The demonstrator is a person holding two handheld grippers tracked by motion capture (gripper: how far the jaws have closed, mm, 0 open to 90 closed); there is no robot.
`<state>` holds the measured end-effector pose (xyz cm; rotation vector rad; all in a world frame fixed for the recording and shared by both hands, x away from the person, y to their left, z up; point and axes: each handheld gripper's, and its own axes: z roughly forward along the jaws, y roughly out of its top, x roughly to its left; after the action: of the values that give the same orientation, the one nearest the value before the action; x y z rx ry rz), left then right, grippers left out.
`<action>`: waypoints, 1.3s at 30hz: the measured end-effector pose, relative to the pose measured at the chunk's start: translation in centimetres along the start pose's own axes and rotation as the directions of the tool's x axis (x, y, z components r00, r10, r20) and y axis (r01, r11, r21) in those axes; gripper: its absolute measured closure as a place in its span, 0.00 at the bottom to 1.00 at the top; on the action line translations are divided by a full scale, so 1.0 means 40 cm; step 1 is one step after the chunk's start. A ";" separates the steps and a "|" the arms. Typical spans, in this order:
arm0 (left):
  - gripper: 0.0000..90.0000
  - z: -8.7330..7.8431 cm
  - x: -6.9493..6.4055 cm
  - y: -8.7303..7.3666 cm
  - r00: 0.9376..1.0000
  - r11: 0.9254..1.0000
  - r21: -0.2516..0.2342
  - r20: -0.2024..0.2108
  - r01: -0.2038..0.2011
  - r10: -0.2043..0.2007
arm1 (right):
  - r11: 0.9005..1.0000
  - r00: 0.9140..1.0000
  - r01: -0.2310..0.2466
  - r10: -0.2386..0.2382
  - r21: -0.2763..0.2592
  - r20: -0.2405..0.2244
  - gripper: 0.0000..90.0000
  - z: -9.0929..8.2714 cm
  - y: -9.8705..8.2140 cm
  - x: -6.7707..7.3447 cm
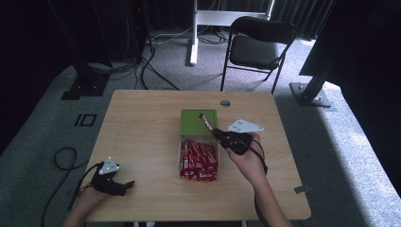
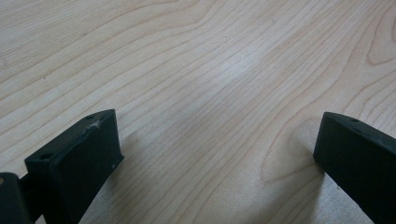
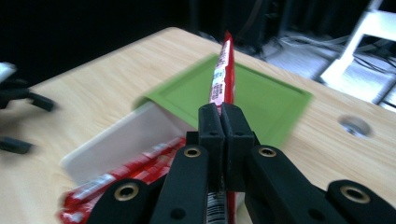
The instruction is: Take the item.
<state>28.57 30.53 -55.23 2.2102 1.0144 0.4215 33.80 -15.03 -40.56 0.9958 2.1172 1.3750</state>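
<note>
Right gripper (image 3: 220, 116) pinching a red snack stick (image 3: 223, 70) over the green lid (image 1: 198, 124) at frame centre, white box (image 3: 121, 140) of sticks below (high view), left gripper (image 2: 215, 154) spread above bare wooden table (image 2: 196, 60).

Room's dark around the edges, daylight falling on the floor (image 1: 345, 142) at right. Bench (image 1: 142, 132) evenly lit. Right gripper view's motion-blurred, especially the green lid (image 3: 261, 100).

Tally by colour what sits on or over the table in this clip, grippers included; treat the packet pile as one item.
Red: 2, the packet held in the right gripper and the pile of packets
Green: 1, the lid
White: 1, the box
Black: 2, the right gripper and the left gripper
Total: 6
</note>
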 end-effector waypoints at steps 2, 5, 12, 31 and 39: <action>0.02 0.000 0.000 0.000 1.000 1.000 -0.001 -0.001 0.000 0.000 | 1.000 0.999 -0.020 0.020 0.006 0.032 0.98 0.006 -0.008 -0.016; 0.02 0.000 0.000 0.000 1.000 1.000 0.000 0.000 -0.001 0.001 | 0.997 0.995 -0.070 0.071 -0.012 0.076 0.98 0.017 -0.025 -0.039; 0.02 0.000 0.000 0.000 1.000 1.000 0.000 0.000 0.000 0.000 | 0.984 0.967 -0.172 0.176 -0.035 0.185 0.98 0.053 -0.086 -0.094; 0.02 0.000 0.000 0.000 1.000 1.000 0.000 0.000 0.001 -0.001 | 0.921 0.908 -0.376 0.346 0.096 0.236 0.98 0.191 -0.248 -0.119; 0.02 0.000 0.000 0.000 1.000 1.000 0.000 0.000 0.001 -0.001 | 0.901 0.900 -0.408 0.369 0.150 0.231 0.97 0.214 -0.277 -0.126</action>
<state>28.56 30.53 -55.24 2.2099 1.0148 0.4209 39.18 -16.48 -54.36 1.6406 1.9997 1.1875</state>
